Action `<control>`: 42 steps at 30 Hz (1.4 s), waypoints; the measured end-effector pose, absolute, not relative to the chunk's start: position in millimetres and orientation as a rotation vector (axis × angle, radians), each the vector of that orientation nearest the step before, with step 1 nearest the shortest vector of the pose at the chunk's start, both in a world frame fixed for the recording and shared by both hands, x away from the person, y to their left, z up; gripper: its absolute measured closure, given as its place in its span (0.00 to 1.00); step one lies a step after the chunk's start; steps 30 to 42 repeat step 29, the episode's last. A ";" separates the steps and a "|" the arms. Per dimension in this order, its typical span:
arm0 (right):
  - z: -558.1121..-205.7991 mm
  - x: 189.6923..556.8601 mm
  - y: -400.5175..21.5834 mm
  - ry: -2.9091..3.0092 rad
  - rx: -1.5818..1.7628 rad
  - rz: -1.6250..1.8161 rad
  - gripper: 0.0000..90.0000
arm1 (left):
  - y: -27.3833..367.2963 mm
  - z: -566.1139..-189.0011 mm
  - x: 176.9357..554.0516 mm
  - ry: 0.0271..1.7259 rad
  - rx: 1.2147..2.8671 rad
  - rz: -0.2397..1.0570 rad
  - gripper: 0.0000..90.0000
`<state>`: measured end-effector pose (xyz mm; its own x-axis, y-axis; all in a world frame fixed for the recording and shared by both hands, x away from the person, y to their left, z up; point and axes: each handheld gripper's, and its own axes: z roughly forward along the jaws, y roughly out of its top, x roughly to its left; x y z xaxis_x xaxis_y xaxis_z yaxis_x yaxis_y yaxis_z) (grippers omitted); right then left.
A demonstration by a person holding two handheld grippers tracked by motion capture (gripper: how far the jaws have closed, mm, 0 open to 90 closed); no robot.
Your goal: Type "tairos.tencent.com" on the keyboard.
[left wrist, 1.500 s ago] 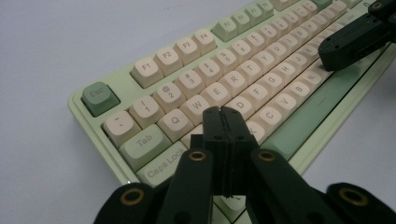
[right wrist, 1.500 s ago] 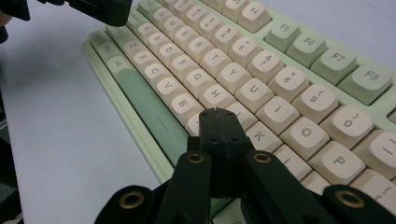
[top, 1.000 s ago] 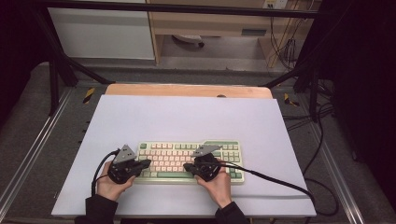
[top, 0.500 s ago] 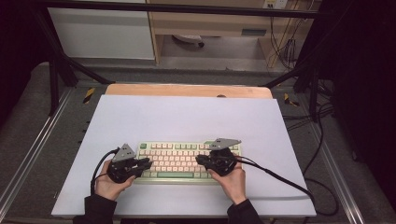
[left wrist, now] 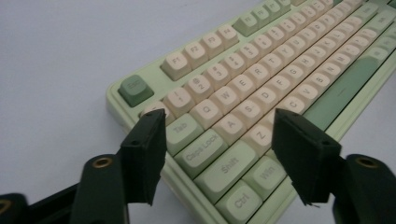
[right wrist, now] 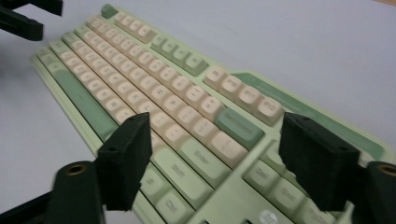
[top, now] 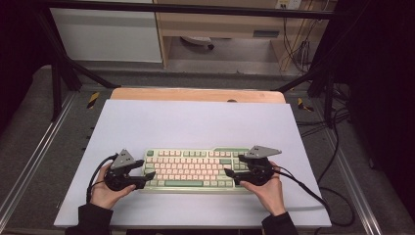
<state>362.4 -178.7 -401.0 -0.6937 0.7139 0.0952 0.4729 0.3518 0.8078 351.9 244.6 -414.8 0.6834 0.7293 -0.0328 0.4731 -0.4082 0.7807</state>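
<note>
A pale green keyboard (top: 193, 170) with cream keys lies across the near part of the lilac mat. My left gripper (top: 149, 176) is at its left end. In the left gripper view the gripper (left wrist: 219, 135) is open above the Tab, Caps Lock and Shift keys of the keyboard (left wrist: 261, 79), pressing on nothing. My right gripper (top: 231, 177) is at the right end. In the right gripper view it (right wrist: 215, 144) stands open over the keyboard's (right wrist: 140, 79) right-hand keys. Both pairs of jaws have just been opening, with only the keys under them.
The lilac mat (top: 195, 125) covers a wooden table (top: 195, 94) inside a black metal frame. The right gripper's cable (top: 313, 196) trails off toward the right edge. A shelf unit (top: 220, 24) stands beyond the table.
My right hand has slid right along the keyboard to its right end. Both grippers went from shut to open. The left hand has stayed at the left end.
</note>
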 end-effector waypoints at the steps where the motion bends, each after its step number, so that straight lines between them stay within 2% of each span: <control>1: -401.9 361.6 -183.3 2.335 1.066 1.261 0.23 | 247.1 -415.5 351.6 0.926 2.076 0.402 0.34; 7: -410.9 358.7 -213.3 2.329 1.139 1.288 0.12 | 259.0 -421.5 350.2 0.943 2.071 0.399 0.17; 14: -427.2 354.2 -239.3 2.331 1.202 1.241 0.02 | 263.5 -429.2 349.2 0.941 2.084 0.394 0.08; 23: -436.3 345.1 -257.0 2.341 1.199 1.250 0.00 | 273.7 -432.1 344.7 0.937 2.057 0.381 0.07; 42: -440.1 345.1 -258.1 2.357 1.192 1.219 0.00 | 276.9 -436.8 345.3 0.951 2.062 0.378 0.07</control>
